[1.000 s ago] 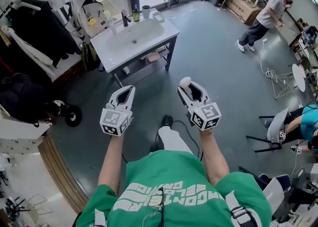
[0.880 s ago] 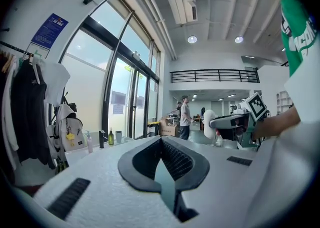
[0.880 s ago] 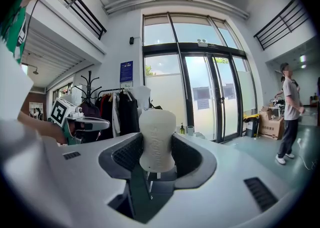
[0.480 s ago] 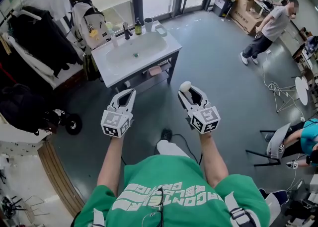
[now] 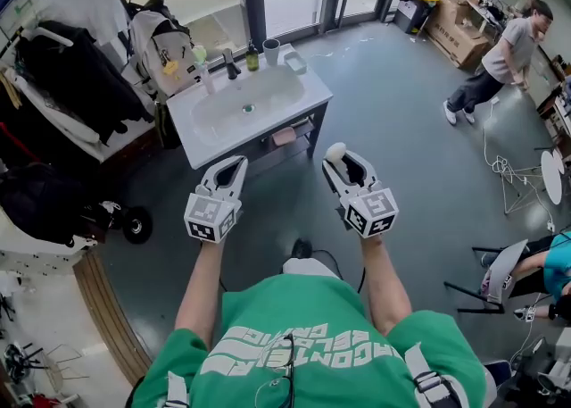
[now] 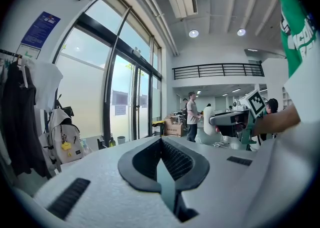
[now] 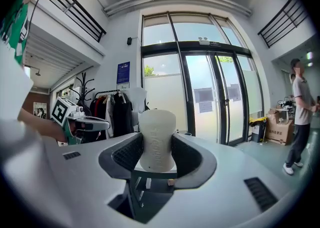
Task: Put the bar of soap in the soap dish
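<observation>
We note both forearms stretched forward, side by side above the floor [image 5: 393,112]. The right gripper [image 5: 339,162] has its jaws clamped on the upright bar of soap [image 7: 156,139]. The left gripper [image 5: 227,170] has its jaws pressed together, empty. The soap dish [image 5: 295,62] sits at the table's [image 5: 314,92] far right corner, well apart from the soap.

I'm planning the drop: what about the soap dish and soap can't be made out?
- Pale rectangular soap dish at the back corner of the white washbasin: too small in head view to tell whether it's empty.
- White soap bar: embossed lettering blurred in right gripper view.
</observation>
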Available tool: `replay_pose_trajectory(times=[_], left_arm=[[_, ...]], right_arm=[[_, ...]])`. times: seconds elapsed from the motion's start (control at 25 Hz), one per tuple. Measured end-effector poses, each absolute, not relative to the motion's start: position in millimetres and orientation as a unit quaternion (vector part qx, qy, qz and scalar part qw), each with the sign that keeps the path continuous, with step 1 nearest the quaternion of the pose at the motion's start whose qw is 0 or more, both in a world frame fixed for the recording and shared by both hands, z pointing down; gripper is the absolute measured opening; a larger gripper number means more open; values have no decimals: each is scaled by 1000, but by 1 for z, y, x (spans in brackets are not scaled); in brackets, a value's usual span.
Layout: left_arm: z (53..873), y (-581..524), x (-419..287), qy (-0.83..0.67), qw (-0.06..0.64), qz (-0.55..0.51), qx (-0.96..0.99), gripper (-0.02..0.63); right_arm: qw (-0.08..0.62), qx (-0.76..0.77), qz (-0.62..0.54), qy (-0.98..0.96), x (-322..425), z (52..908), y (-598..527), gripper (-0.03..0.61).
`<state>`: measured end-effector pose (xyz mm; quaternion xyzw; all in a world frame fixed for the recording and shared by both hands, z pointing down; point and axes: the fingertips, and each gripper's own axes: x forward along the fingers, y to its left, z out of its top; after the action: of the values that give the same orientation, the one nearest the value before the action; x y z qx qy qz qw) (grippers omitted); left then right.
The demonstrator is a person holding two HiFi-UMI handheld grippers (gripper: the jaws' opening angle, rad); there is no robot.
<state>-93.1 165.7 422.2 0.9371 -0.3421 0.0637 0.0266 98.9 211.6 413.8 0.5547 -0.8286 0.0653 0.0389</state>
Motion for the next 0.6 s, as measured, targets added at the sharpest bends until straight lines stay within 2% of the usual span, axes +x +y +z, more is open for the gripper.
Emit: replay_pose_trajectory(times=[0.6], left_arm=[[435,103,-35,-357,29,79,930,9]], right_arm=[[19,532,87,-842,150,426,137,183]])
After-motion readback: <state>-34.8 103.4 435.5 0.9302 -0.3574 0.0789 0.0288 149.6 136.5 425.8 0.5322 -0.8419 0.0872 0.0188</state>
